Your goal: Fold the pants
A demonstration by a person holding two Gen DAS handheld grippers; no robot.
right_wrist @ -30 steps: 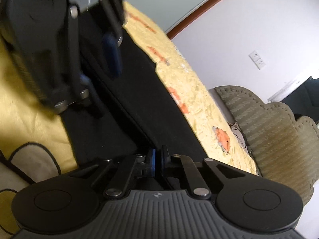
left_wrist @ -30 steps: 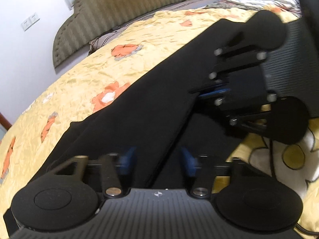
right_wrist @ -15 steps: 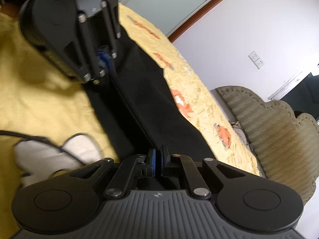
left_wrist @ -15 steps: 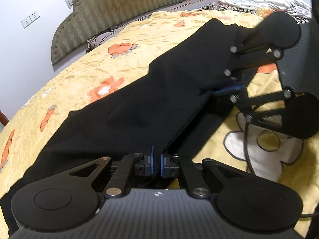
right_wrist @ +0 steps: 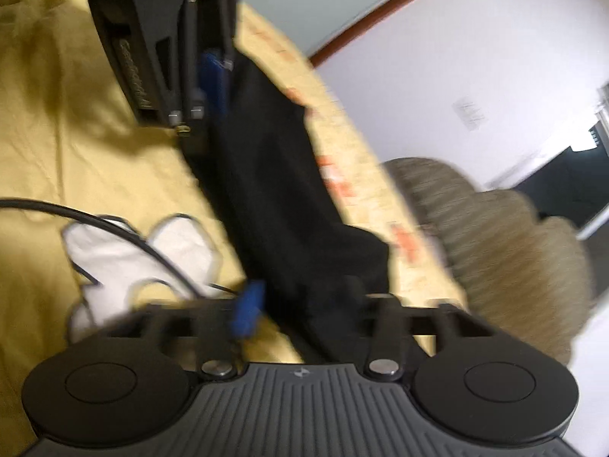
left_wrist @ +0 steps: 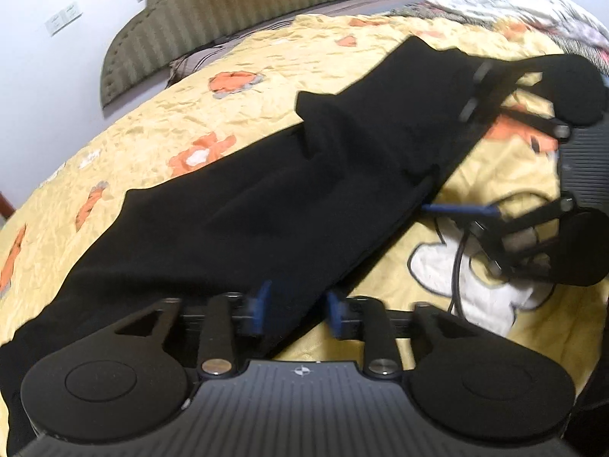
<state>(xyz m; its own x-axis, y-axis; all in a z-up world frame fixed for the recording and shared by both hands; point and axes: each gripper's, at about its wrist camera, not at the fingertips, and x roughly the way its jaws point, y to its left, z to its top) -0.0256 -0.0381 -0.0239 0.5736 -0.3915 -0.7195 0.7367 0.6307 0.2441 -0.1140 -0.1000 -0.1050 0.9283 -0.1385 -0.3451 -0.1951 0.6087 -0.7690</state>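
The black pants (left_wrist: 304,198) lie folded lengthwise on the yellow bedspread (left_wrist: 171,122), running from lower left to upper right. My left gripper (left_wrist: 297,314) is at their near end. Its jaws are opening, and the pants' edge lies loose between the blue pads (left_wrist: 259,310) without being pressed. My right gripper (left_wrist: 453,156) stands further along the same edge, one blue finger (left_wrist: 460,209) beside the cloth. In the right wrist view the right gripper (right_wrist: 304,304) is also opening, with the pants (right_wrist: 281,198) passing between its fingers. The left gripper (right_wrist: 219,80) shows at the top.
A padded olive headboard (left_wrist: 236,11) closes the far end of the bed. Rumpled patterned bedding (left_wrist: 533,3) lies at the far right. A black cable (left_wrist: 456,259) trails over a white cartoon print (left_wrist: 475,289) beside the pants. A wall socket (left_wrist: 62,19) is at upper left.
Half a second ago both grippers were pinched shut on the pants' edge; now both have spread their jaws and the cloth rests on the bed. The right gripper has shifted sideways.
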